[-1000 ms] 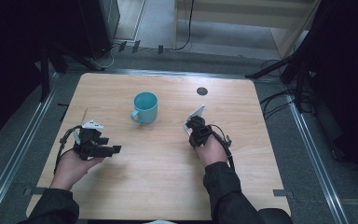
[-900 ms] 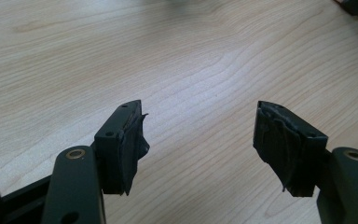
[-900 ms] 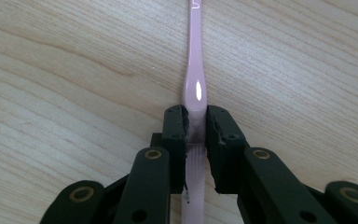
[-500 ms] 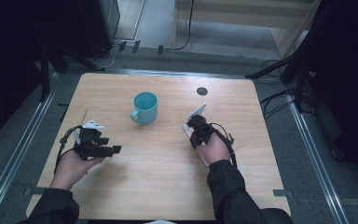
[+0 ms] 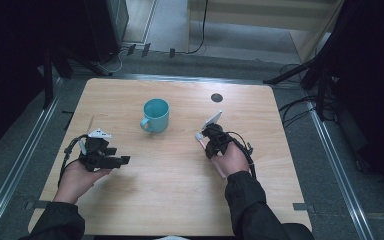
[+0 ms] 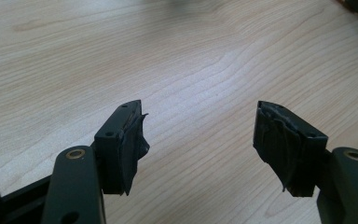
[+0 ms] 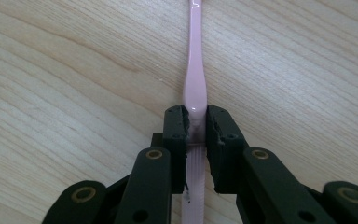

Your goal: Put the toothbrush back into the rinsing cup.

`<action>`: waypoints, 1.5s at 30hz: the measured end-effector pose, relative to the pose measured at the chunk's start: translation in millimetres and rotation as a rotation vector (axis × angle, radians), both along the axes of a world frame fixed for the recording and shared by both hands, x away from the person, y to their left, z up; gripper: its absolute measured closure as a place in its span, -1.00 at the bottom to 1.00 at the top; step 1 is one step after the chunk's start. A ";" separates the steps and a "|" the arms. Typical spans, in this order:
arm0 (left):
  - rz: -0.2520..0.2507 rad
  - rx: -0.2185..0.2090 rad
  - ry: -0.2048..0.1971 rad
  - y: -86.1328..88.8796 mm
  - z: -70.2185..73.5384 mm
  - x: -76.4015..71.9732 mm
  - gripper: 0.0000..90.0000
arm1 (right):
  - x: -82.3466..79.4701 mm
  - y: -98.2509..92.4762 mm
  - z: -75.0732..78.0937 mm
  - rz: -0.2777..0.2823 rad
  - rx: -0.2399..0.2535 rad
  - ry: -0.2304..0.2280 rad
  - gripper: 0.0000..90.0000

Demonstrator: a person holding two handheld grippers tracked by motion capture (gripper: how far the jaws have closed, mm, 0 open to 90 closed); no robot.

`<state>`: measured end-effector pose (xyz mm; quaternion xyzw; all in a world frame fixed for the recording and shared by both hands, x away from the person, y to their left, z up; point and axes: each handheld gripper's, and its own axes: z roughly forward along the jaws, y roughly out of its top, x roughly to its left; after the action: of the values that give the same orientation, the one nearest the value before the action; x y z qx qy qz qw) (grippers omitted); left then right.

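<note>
A teal mug (image 5: 155, 115) stands upright at the back middle of the wooden table (image 5: 180, 200), its handle towards the front left. My right gripper (image 7: 196, 123) is shut on the handle of a pink toothbrush (image 7: 195, 84), which runs straight away from the jaws, low against the wood. In the high view the right gripper (image 5: 211, 145) is right of the mug, with a pink end of the toothbrush (image 5: 199, 136) poking out beside it. My left gripper (image 6: 198, 140) is open with only bare wood between its pads. It is at the left of the table (image 5: 121, 161), pointing right.
A small dark round hole (image 5: 216, 97) sits in the tabletop behind the right gripper. Metal rails (image 5: 330, 150) run along both sides of the table. Cables and dark stands (image 5: 300, 107) lie on the floor beyond.
</note>
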<state>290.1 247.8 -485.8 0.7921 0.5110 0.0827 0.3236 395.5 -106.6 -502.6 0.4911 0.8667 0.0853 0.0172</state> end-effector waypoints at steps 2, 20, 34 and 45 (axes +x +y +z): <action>0.003 -0.001 0.000 -0.1 0.1 -0.1 -0.26 | -0.7 0.1 2.0 -0.002 0.008 -0.001 0.76; 0.007 -0.002 -0.002 0.3 0.1 -0.3 -0.26 | -1.3 3.9 25.1 0.020 0.019 -0.047 0.76; 0.006 -0.002 -0.002 0.0 -0.1 -0.2 -0.26 | -5.5 2.2 41.4 0.039 0.096 -0.137 0.76; 0.005 -0.002 -0.003 0.2 0.3 -0.4 -0.26 | -8.8 -1.5 47.9 0.033 0.196 -0.200 0.76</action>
<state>289.7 248.0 -485.5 0.7904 0.5125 0.0839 0.3250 386.7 -108.1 -454.7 0.4652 0.8562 0.2182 0.0543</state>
